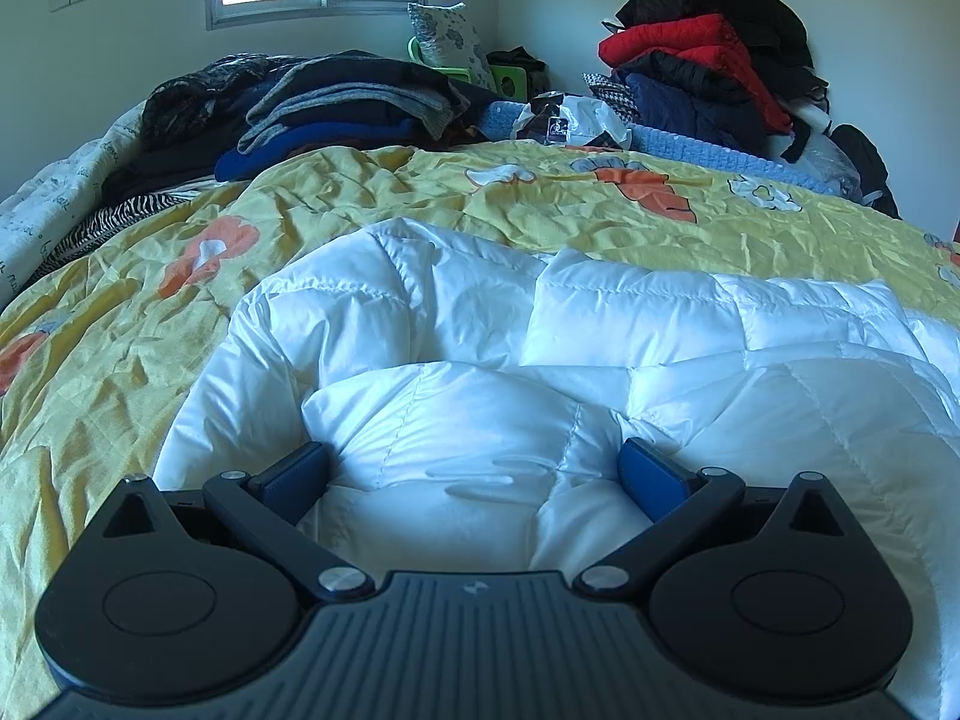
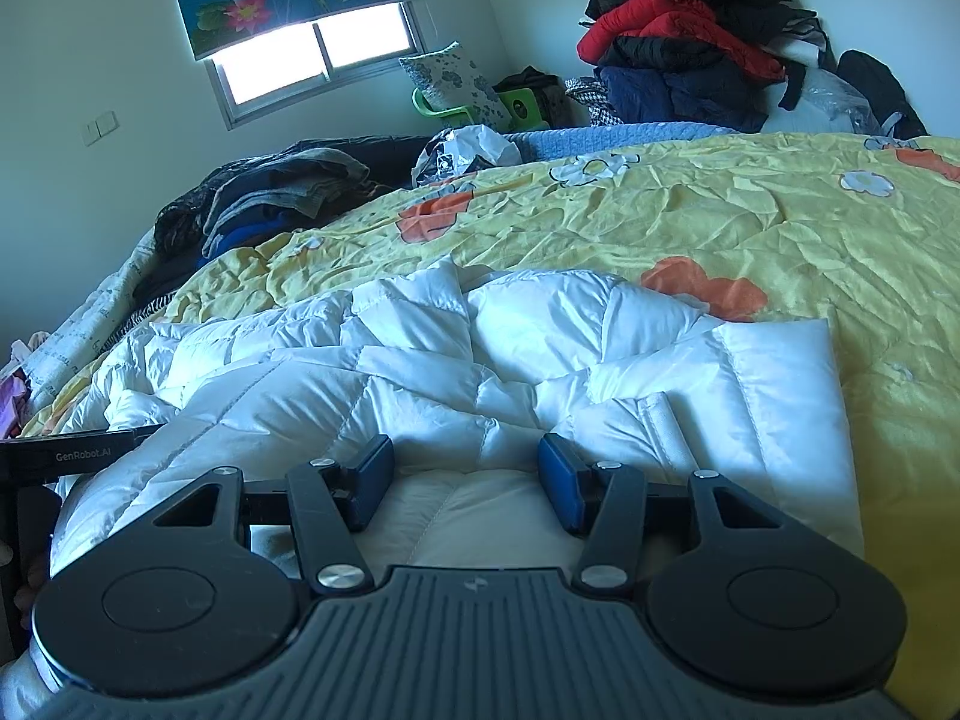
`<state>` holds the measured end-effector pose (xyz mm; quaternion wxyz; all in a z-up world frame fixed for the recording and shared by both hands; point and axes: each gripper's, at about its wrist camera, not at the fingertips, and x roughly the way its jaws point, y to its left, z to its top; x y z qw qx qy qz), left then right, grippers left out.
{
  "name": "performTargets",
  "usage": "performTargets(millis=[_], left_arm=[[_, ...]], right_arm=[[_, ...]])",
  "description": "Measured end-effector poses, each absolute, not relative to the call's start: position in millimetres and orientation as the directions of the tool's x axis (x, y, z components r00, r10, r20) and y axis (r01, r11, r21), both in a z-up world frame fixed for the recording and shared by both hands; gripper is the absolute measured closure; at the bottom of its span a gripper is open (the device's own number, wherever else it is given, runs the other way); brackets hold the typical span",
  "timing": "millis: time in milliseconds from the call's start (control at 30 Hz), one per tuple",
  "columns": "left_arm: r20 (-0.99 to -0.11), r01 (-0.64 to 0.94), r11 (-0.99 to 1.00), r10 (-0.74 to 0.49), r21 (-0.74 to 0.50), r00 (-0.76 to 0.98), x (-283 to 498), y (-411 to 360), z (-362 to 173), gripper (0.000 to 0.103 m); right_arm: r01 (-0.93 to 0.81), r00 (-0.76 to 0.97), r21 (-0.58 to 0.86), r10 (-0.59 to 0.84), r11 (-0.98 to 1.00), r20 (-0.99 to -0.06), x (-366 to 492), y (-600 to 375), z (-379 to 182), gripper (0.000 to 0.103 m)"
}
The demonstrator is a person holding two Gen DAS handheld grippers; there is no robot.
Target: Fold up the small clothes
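A white quilted puffer garment lies rumpled on the yellow flowered bedspread. My left gripper is open, its blue pads set wide apart with a bulge of the white fabric between them. In the right wrist view the same garment spreads ahead on the bedspread. My right gripper is open too, its blue pads astride the near edge of the fabric. The left gripper's black body shows at that view's left edge.
A stack of dark folded clothes sits at the far left of the bed. A pile of red, navy and black jackets leans on the wall at far right. A plastic bag and a blue knit blanket lie between them.
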<state>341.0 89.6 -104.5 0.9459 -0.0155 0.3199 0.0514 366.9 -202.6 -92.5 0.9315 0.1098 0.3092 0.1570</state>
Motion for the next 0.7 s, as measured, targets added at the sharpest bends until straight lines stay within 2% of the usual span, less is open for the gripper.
performTargets(millis=[467,600,667,700], left_arm=[[-0.606,-0.110,0.994,0.090,0.004,0.790,341.4,89.9,-104.4,0.000],[-0.606,-0.111,0.994,0.090,0.004,0.790,341.4,90.0,-104.5,0.000],[-0.606,-0.111,0.994,0.091,0.005,0.790,341.4,90.0,-104.5,0.000],[-0.606,-0.111,0.994,0.092,0.006,0.790,341.5,89.9,-104.4,0.000]], right_arm=[[-0.223,0.764,0.295,0.355,0.929,-0.539,365.4,-202.1,-91.4,0.045],[-0.238,0.751,0.319,0.382,0.917,-0.538,358.1,-206.7,-84.4,0.038],[-0.209,0.743,0.348,0.379,0.914,-0.552,346.5,-211.7,-71.1,0.030],[-0.195,0.742,0.383,0.392,0.903,-0.545,336.5,-217.0,-62.4,0.021]])
